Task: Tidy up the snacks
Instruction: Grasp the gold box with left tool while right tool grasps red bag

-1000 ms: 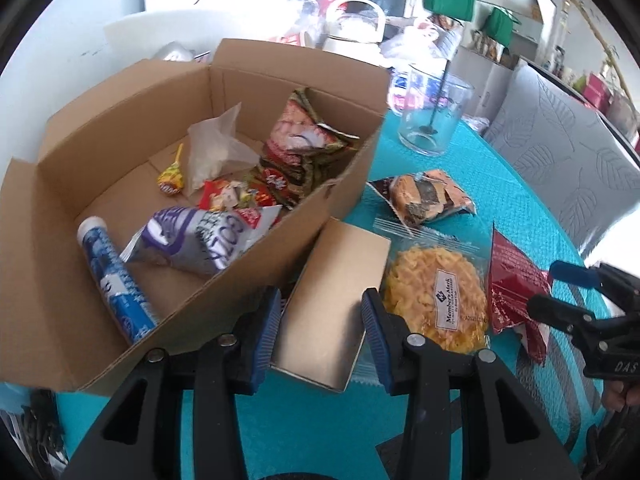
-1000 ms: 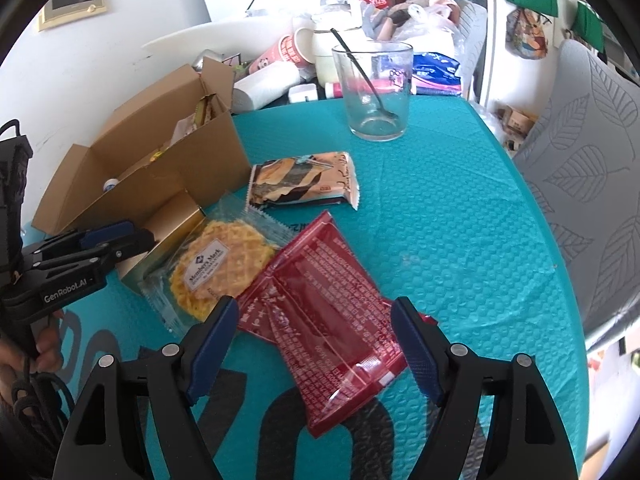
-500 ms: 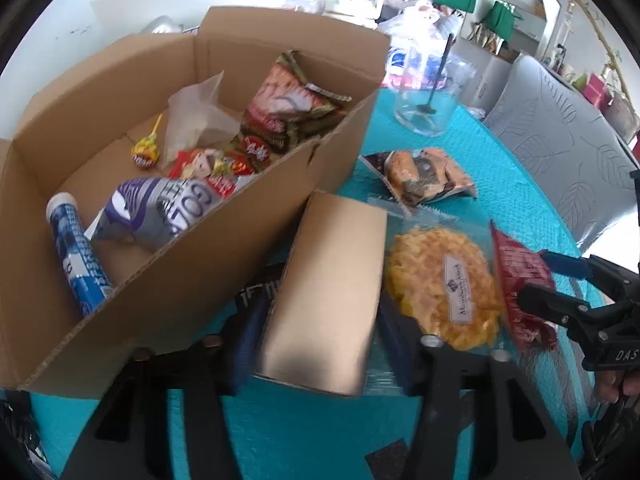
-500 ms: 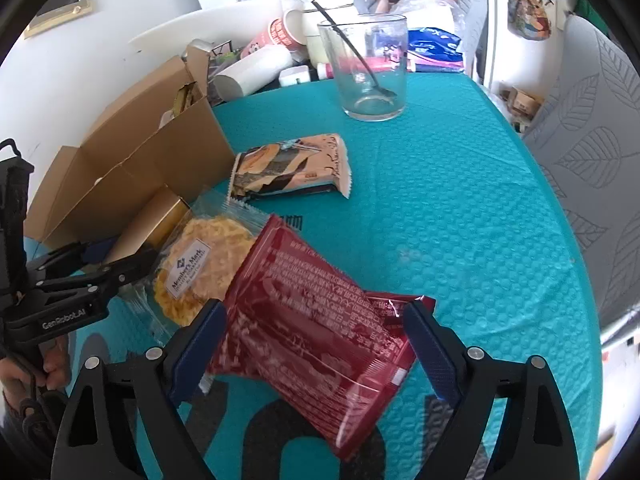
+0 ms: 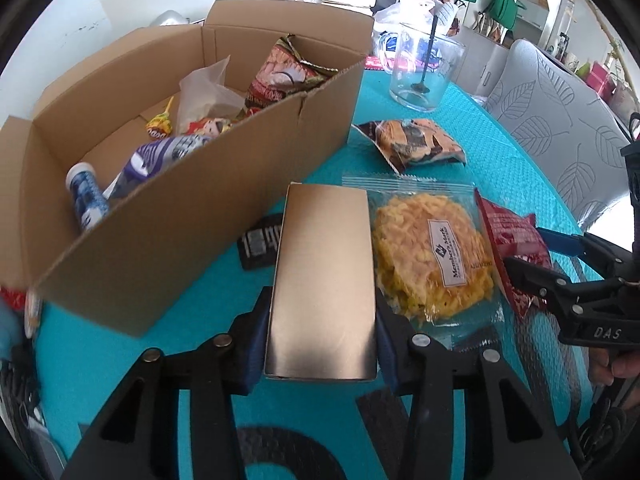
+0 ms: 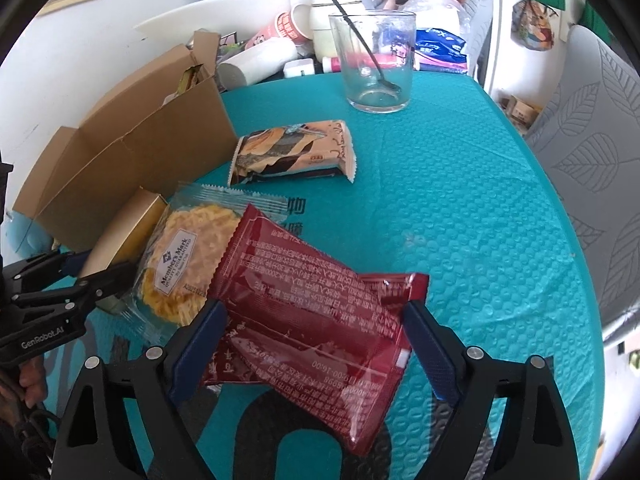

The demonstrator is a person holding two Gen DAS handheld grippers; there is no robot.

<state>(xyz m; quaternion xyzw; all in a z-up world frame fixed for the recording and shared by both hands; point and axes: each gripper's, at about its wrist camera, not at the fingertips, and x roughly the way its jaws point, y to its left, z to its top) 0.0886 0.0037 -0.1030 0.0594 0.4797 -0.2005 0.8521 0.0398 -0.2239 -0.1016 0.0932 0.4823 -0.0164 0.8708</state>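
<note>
Nearest the left camera, the left gripper [image 5: 322, 338] has just closed its jaws onto the gold box [image 5: 324, 280], beside the cardboard box [image 5: 192, 216] wall. The right gripper [image 6: 312, 344] jaws, opening lately, stand spread around the red packet [image 6: 320, 316]. Beyond, bare teal table [image 6: 460, 184] reaches the glass [image 6: 374, 64].
</note>
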